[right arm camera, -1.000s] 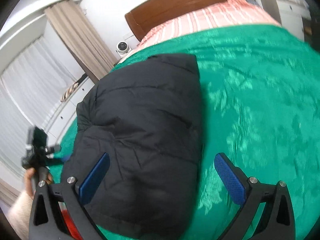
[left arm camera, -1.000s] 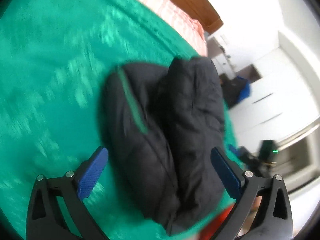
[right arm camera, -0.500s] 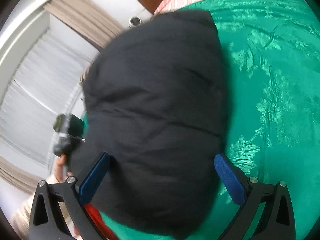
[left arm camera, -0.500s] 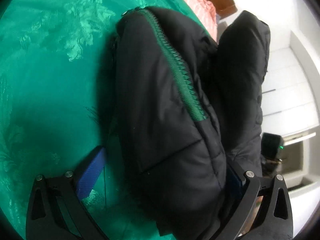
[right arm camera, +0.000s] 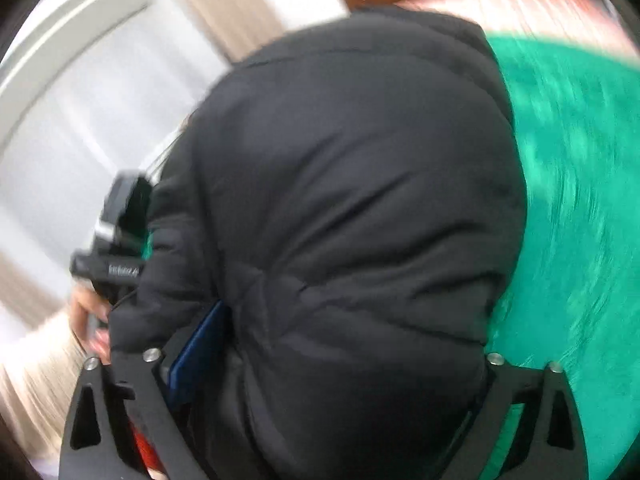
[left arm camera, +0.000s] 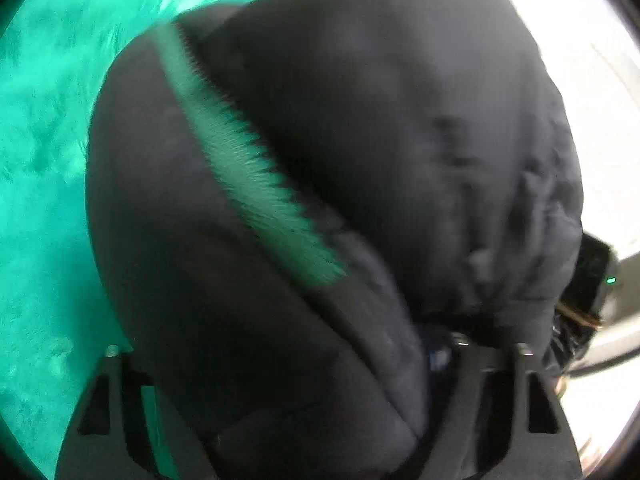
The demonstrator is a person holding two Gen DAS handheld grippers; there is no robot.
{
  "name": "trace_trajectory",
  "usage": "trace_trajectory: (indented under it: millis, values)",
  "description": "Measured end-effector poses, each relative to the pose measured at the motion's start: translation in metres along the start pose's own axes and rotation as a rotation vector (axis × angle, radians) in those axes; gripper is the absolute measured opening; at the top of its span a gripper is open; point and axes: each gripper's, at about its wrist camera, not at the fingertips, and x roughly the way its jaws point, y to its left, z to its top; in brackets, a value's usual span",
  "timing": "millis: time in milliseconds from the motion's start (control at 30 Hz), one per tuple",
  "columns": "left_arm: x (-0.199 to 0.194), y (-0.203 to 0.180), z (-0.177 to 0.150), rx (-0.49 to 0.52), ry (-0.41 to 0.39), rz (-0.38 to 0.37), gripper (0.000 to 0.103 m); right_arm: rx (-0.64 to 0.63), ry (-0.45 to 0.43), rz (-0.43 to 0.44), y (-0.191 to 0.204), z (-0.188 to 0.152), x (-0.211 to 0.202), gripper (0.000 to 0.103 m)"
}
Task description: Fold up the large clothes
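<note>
Two grippers close in on a folded black puffer jacket (left arm camera: 360,160) lying on a green bedspread (left arm camera: 40,160).

The left gripper (left arm camera: 288,360) and right gripper (right arm camera: 332,344) straddle the jacket's near end, jaws just narrowing; whether the pads press cannot be told.

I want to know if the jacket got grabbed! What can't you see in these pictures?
- Left wrist view: the black jacket covers the left gripper's pads. Its jaws have just been closing around the jacket, but the grip is unclear.
- Right wrist view: the right gripper has also just been closing around the jacket. One pad is buried, so the grip is unclear.
- Both views: motion blur smears the green bedspread pattern.
</note>
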Motion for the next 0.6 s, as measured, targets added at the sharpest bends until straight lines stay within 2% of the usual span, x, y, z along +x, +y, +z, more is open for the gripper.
trace_trajectory:
  millis: [100, 200, 267, 367, 400, 433, 467, 500, 533, 600]
  values:
    - [-0.025, -0.031, -0.006, 0.08, -0.076, -0.025, 0.061, -0.124, -0.082, 0.0, 0.031, -0.002, -0.025, 0.09]
    - [-0.045, -0.052, 0.004, 0.108, -0.141, -0.05, 0.06, -0.2, -0.168, 0.01, 0.053, 0.009, -0.047, 0.09]
    - [-0.059, -0.065, 0.02, 0.118, -0.188, -0.055, 0.06, -0.211, -0.215, 0.021, 0.055, 0.023, -0.059, 0.09]
    - [-0.07, -0.086, 0.053, 0.146, -0.244, -0.033, 0.06, -0.158, -0.269, 0.053, 0.036, 0.054, -0.07, 0.089]
    - [-0.068, -0.093, 0.067, 0.152, -0.263, -0.007, 0.061, -0.121, -0.276, 0.065, 0.023, 0.065, -0.07, 0.089]
    - [-0.065, -0.097, 0.076, 0.153, -0.273, 0.014, 0.069, -0.081, -0.272, 0.079, 0.009, 0.073, -0.068, 0.09]
    - [-0.054, -0.099, 0.089, 0.158, -0.279, 0.068, 0.076, 0.003, -0.241, 0.092, -0.016, 0.082, -0.062, 0.091]
    - [-0.04, -0.095, 0.099, 0.159, -0.266, 0.128, 0.092, 0.066, -0.212, 0.09, -0.034, 0.085, -0.055, 0.095]
    - [-0.026, -0.088, 0.106, 0.149, -0.255, 0.191, 0.1, 0.155, -0.172, 0.048, -0.059, 0.085, -0.047, 0.097]
    - [-0.005, -0.064, 0.107, 0.108, -0.241, 0.302, 0.098, 0.269, -0.111, -0.107, -0.092, 0.073, -0.039, 0.098]
